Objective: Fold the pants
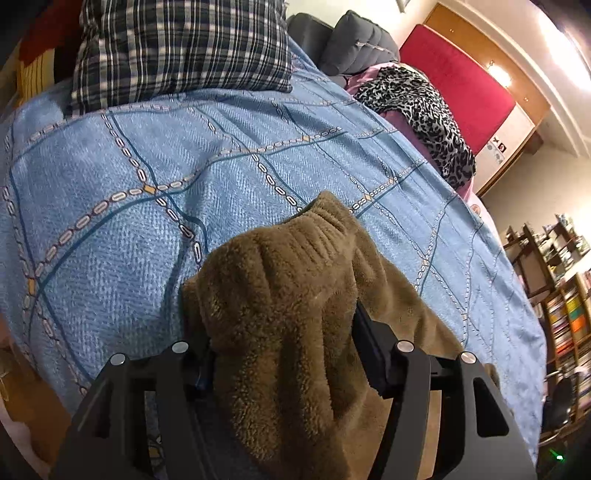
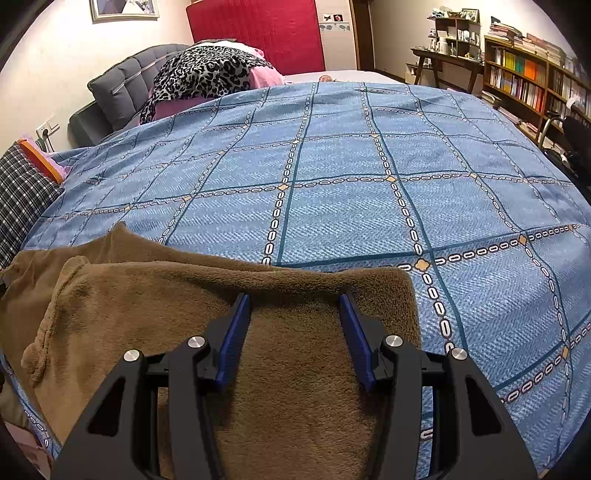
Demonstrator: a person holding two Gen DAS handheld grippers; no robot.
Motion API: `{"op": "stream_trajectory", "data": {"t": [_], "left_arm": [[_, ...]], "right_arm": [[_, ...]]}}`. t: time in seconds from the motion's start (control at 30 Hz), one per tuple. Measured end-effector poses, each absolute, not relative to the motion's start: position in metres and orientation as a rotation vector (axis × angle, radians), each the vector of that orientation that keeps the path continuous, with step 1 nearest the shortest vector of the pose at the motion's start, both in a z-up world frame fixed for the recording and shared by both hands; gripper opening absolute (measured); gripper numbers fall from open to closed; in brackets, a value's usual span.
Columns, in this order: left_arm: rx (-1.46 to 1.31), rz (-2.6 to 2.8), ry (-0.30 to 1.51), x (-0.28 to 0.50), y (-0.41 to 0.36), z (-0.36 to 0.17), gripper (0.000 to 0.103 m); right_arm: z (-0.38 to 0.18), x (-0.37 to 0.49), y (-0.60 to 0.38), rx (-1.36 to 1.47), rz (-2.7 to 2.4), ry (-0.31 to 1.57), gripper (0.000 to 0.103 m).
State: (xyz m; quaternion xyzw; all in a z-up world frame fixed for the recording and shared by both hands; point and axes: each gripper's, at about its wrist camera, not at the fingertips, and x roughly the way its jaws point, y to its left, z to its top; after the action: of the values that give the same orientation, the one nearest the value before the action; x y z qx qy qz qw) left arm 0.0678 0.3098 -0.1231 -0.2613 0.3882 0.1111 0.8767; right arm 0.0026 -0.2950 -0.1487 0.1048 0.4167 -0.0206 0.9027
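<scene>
Pants: the brown fleece pants [image 2: 229, 302] lie at the near edge of the bed, in the lower half of both views, already doubled over themselves on the blue chain-patterned bedspread [image 2: 369, 166].

Left gripper: the left gripper [image 1: 280, 325] has a bunched fold of fleece with a ribbed cuff or waistband standing up between its black fingers. The cloth fills the gap and hides the pads, so I cannot tell whether they press it or only flank it.

Right gripper: the right gripper [image 2: 295, 306] rests on the flat folded layer in the lower centre, its 2 blue-padded fingers about half spread. Fleece lies under and between them, but the pads pinch nothing.

Handling: I judge the pants light, thick and very soft. The pile looks grippy rather than slick, so layers should cling instead of sliding, and nothing here can break. The cloth is limp and will sag wherever it is unsupported.

Where to hold: the ribbed band looks the firmest edge. A corner pinch through all the layers, 1 gripper per corner, seems best to carry a fold over evenly.

Risk: a grip on the top layer alone would likely peel it off and undo the stack.

Surroundings: a dark plaid pillow [image 1: 177, 48] sits at upper left of the left view, a leopard-print cloth [image 2: 207, 74] at upper left of the right view, and a wooden bookshelf [image 2: 524, 74] at upper right.

Writing: none readable; the small stickers beside the red panel [image 2: 258, 33] and the book spines are too small to make out.
</scene>
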Motion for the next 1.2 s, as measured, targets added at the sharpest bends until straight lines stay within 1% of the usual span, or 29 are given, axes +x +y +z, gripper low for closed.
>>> {"op": "stream_trajectory", "data": {"t": [0.13,0.2,0.23,0.3,0.33,0.37,0.47,0.57,0.67,0.8,0.87,0.97,1.13,1.2], "left_arm": [[-0.499,0.279,0.75,0.061,0.308,-0.119,0.062],[-0.471,0.299,0.728,0.058,0.307,-0.118,0.065],[-0.462,0.302,0.725,0.057,0.307,-0.118,0.069],[-0.448,0.312,0.721,0.059,0.309,-0.119,0.069],[-0.446,0.31,0.717,0.06,0.309,-0.119,0.073],[-0.422,0.331,0.714,0.062,0.31,-0.12,0.082],[-0.365,0.377,0.715,0.067,0.313,-0.124,0.088],[-0.391,0.317,0.767,0.073,0.32,-0.137,0.088],[-0.409,0.261,0.772,0.071,0.322,-0.139,0.088],[-0.439,0.196,0.731,0.059,0.32,-0.128,0.084],[-0.441,0.175,0.701,0.054,0.318,-0.121,0.083],[-0.41,0.182,0.68,0.049,0.311,-0.114,0.083],[-0.274,0.204,0.64,0.045,0.289,-0.103,0.084],[-0.228,0.2,0.651,0.05,0.283,-0.103,0.085]], "right_arm": [[-0.149,0.002,-0.295,0.216,-0.043,0.863,0.052],[-0.149,0.003,-0.295,0.216,-0.043,0.863,0.052],[-0.149,0.003,-0.295,0.215,-0.044,0.864,0.052],[-0.149,0.003,-0.295,0.214,-0.045,0.864,0.052],[-0.149,0.002,-0.294,0.213,-0.045,0.863,0.052],[-0.149,0.002,-0.294,0.213,-0.045,0.864,0.052],[-0.148,0.002,-0.294,0.21,-0.047,0.864,0.052],[-0.148,0.003,-0.292,0.205,-0.05,0.866,0.052],[-0.148,0.003,-0.291,0.201,-0.054,0.867,0.052],[-0.148,0.003,-0.29,0.196,-0.058,0.868,0.052],[-0.148,0.003,-0.29,0.195,-0.059,0.868,0.052],[-0.148,0.003,-0.29,0.195,-0.059,0.868,0.052],[-0.148,0.003,-0.29,0.195,-0.059,0.868,0.052],[-0.148,0.003,-0.29,0.195,-0.059,0.868,0.052]]}}
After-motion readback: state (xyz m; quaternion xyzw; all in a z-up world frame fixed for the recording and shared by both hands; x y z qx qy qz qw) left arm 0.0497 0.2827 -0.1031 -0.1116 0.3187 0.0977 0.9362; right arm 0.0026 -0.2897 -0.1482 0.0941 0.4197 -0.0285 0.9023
